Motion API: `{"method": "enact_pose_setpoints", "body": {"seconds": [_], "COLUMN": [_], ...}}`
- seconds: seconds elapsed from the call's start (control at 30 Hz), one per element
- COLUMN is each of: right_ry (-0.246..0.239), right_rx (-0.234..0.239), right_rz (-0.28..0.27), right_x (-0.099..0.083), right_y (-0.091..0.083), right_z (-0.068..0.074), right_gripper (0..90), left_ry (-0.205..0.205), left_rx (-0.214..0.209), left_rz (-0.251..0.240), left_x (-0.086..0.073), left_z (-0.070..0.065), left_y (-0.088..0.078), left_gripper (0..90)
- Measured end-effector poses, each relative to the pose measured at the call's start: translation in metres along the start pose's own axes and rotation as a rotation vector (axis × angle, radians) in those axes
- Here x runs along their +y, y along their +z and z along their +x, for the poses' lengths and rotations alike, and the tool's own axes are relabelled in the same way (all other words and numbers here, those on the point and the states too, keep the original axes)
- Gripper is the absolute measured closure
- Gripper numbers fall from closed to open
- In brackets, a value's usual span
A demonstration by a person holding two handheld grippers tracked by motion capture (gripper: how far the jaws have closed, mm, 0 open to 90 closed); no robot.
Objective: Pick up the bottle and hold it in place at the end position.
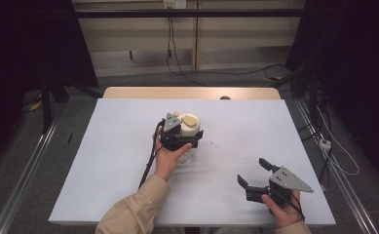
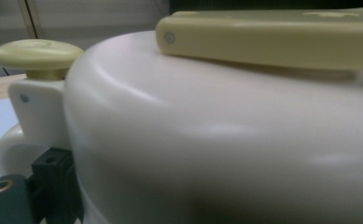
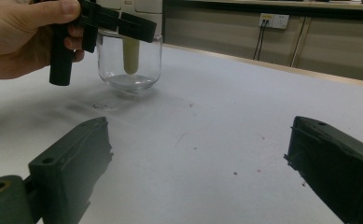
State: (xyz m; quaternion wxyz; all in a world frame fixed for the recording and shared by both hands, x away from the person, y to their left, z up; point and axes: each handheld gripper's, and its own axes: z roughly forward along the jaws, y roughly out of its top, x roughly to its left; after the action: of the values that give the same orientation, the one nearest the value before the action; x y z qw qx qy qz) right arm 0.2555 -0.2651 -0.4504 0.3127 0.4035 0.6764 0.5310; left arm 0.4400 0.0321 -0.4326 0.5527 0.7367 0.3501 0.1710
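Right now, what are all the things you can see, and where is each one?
Jar: one, clear glass with a pale stick hanging down inside; near the table's middle, at the left gripper.
Lid: one, cream with pale yellow handle and knob; on top of the jar.
Table: one, white top with small dark specks and a wooden far edge; fills the middle of the room.
Wall sockets: white, on the far wall, with cables hanging down.
Left gripper: one, black, held around the jar's top; its jaws' state is hard to tell.
Right gripper: one, black, jaws wide open, holding nothing, at the table's near right.
Hands: two, tan sleeves, one per gripper.
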Motion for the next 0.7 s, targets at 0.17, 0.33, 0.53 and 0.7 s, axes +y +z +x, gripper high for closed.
{"method": "enact_pose_setpoints", "body": {"seconds": [0.17,0.33,0.53,0.7], "right_ry": [0.0,-0.001,-0.003,-0.003], "right_rx": [0.001,0.001,0.002,0.002], "right_rz": [0.0,0.0,0.0,0.001], "right_x": [0.0,-0.0001,0.0,0.0001], "right_y": [0.0005,0.0001,0.0002,0.0003], "right_z": [0.0001,0.0,0.0001,0.0005], "right_gripper": [5.3,5.3,5.3,5.3], "left_ry": [0.0,0.0,0.003,-0.001], "left_rx": [0.005,0.008,0.016,0.018], "left_rz": [-0.005,-0.003,-0.013,-0.019], "left_x": [-0.0008,-0.0019,-0.0016,-0.0015], "left_z": [0.0001,0.0005,0.0004,0.0004], "left_y": [0.0019,0.003,0.0034,0.0041], "left_gripper": [6.3,6.4,6.3,6.4]}}
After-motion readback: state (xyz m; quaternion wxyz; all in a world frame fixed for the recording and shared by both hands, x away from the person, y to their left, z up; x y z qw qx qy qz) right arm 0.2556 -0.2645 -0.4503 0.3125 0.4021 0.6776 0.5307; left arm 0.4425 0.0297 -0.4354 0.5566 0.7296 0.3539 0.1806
